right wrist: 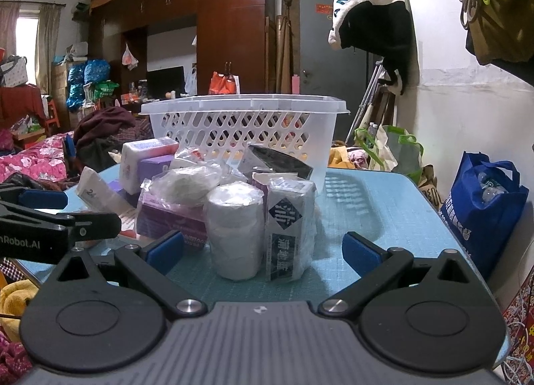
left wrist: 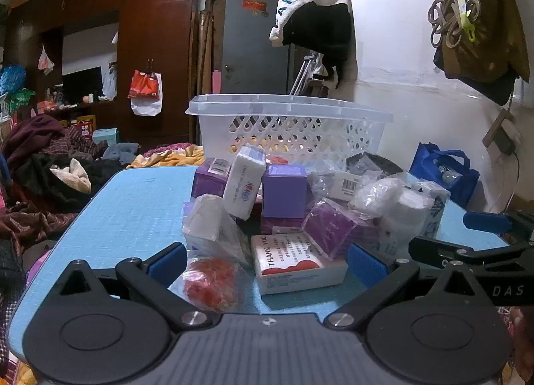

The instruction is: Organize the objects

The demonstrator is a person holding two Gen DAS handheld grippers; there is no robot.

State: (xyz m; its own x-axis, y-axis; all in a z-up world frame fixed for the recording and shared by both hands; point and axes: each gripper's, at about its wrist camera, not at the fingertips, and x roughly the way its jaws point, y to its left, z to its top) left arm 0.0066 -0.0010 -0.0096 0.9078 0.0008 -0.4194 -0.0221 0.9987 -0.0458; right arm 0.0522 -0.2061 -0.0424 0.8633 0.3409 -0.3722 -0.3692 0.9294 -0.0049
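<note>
Clutter sits heaped on the blue worktop [left wrist: 133, 211] ahead of both tongs. The left tongs [left wrist: 267, 263] are spread wide with nothing gripped; between their blue pads lie a red item in a clear bag [left wrist: 212, 280], close to the left pad, and a white "THANK YOU" box [left wrist: 297, 260], close to the right pad. Beyond these stand purple boxes [left wrist: 283, 189] with a white tissue pack [left wrist: 243, 181] leaning on them, and further off, at the back of the worktop, a white perforated basket [left wrist: 287, 131]. The right tongs [right wrist: 263, 251] are equally wide open and hold nothing; just ahead of the gap between them stand a plastic-wrapped white roll [right wrist: 235, 230] and, touching it on the right, a wrapped carton with dark printed labels [right wrist: 288, 230]. The same basket [right wrist: 243, 124] rises behind that pile. The left tongs show at the left edge of the right wrist view.
</note>
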